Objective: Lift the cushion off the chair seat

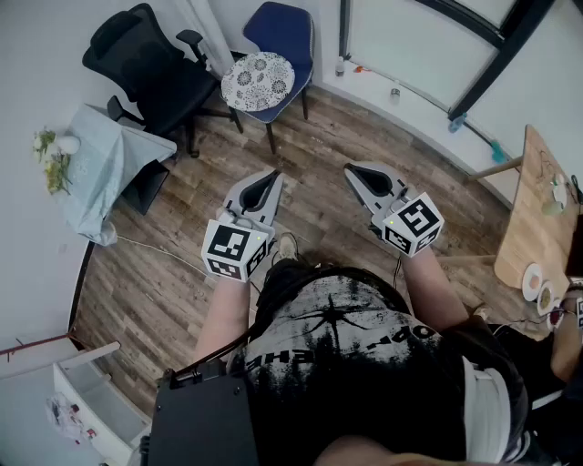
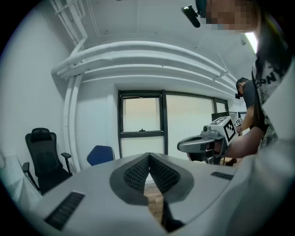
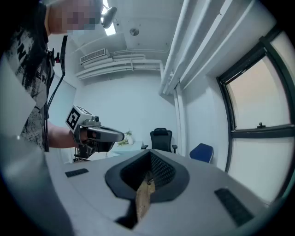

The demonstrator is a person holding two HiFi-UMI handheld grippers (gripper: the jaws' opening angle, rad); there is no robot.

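We stand well back from the blue chair. Its round patterned cushion lies on the seat, untouched. Our left gripper and right gripper point toward that chair, both clenched on nothing. A black office chair stands beside it.

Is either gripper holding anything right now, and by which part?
Nothing is held. The left gripper and the right gripper are both shut and empty; the cushion lies on the blue chair, apart from both.
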